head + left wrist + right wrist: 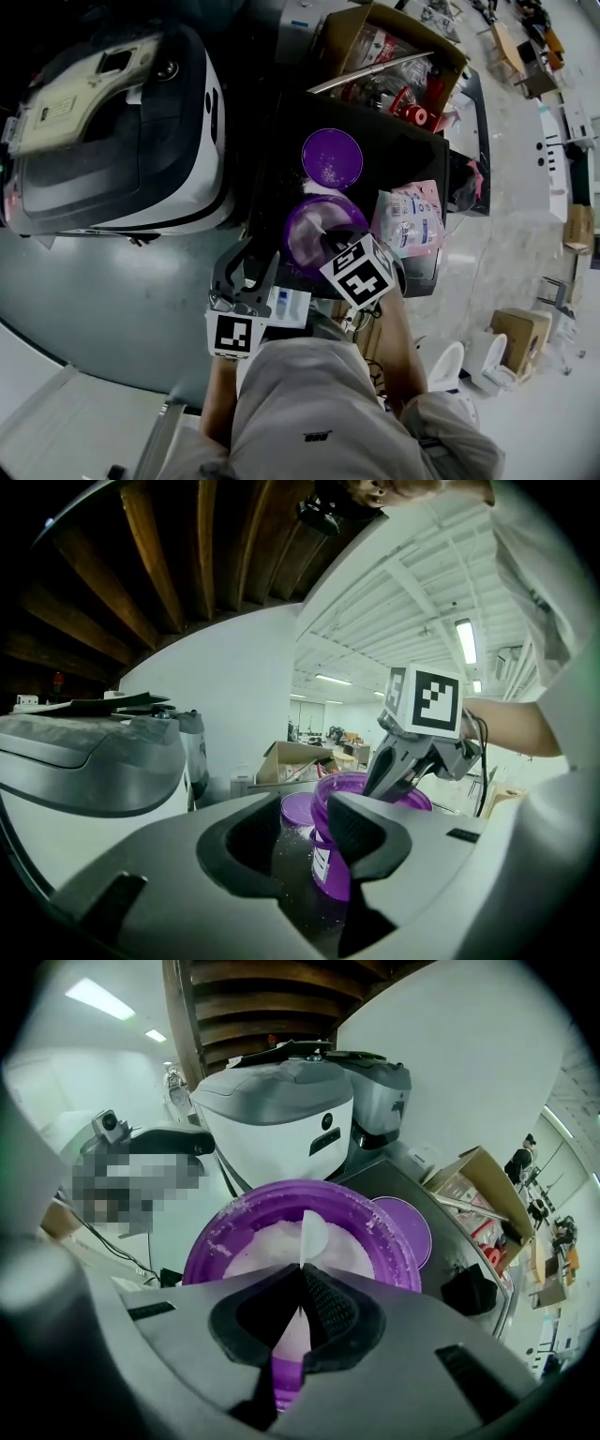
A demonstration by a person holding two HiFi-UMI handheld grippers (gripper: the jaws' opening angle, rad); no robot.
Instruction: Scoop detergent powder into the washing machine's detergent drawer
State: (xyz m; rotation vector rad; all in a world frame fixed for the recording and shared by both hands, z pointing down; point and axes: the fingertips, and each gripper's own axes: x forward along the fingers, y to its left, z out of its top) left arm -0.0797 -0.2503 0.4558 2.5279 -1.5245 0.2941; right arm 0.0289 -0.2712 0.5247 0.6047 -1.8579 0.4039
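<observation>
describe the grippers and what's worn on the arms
Both the left gripper and right gripper are dark grey, with two broad jaws and black textured pads. Each carries a white cube with black square markers. A black cable trails from the right one. The top is light grey, forearms uncovered.

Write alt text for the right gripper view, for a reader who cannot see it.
The right tool grips a thin white scoop reaching into an open purple tub of white powder. Behind lie a purple lid on a dark table and a white washing machine.
</observation>
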